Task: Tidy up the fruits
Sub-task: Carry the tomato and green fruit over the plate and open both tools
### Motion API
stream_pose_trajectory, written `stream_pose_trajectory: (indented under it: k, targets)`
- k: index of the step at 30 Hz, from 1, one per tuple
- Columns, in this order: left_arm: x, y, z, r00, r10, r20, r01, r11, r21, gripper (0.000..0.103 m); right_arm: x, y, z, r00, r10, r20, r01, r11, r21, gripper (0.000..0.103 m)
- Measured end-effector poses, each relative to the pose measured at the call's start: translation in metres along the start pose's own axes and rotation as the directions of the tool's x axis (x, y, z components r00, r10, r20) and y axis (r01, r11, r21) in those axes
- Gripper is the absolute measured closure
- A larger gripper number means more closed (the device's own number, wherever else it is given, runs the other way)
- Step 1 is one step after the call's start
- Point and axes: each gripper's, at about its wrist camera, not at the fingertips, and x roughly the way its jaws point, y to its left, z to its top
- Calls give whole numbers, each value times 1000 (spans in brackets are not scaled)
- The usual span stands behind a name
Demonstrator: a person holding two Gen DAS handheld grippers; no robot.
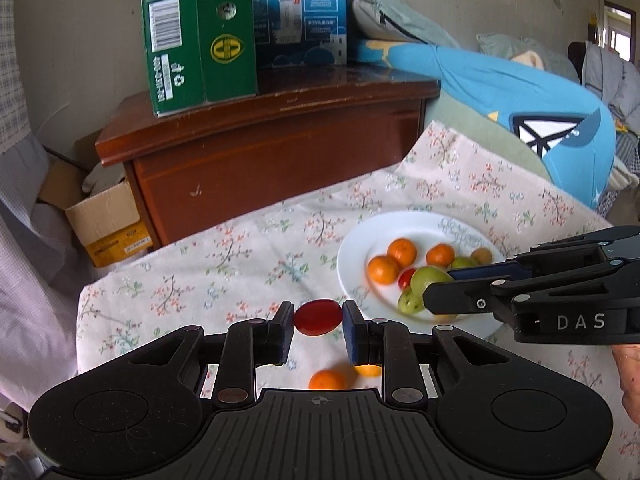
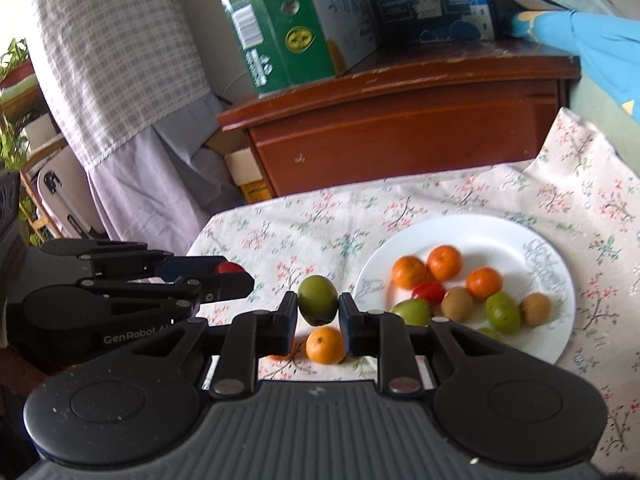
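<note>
My left gripper is shut on a red cherry tomato, held above the floral cloth left of the white plate. My right gripper is shut on a green fruit, held above the cloth just left of the plate. The plate holds several small oranges, green fruits, brown kiwis and a red tomato. Two oranges lie on the cloth below the grippers. The right gripper shows in the left wrist view; the left one shows in the right wrist view.
A brown wooden cabinet stands behind the table, with a green carton and a blue carton on top. A cardboard box sits on the floor at left. A blue plush toy lies at right.
</note>
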Motion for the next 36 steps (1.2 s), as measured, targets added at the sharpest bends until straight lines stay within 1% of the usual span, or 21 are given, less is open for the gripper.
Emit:
stream_pose_trajectory:
  k: [9,14,18,23,27,31,36]
  targets:
    - [1,-13,17,999,-31,41,32,999,-19,80,-22,-19,21,996,-35,82,32,999,36,81]
    - [8,-15,25,997,-48,53,51,997,-61,80,-35,-36,32,988,-79,133,71,995,66,81]
    - [19,-19,28,997,-54,47,57,995,-76,80,-40,-52,35,981,-119,151,103,989,107,81]
    - [36,-24,28,998,-63,27,65,993,-96,80,-39,-75,32,976,-156,149,132,978,160,81]
    - [51,-28,26,998,-59,5,59,992,-110,80,-37,-89,28,974,-178,141,149,970,193,81]
    - [63,-31,22,998,-68,-16,66,991,-116,80,-30,-105,23,972,-201,121,167,955,243,81]
    - [77,-32,18,997,-70,-41,64,990,-129,80,-17,-117,19,973,-210,93,178,946,272,81]
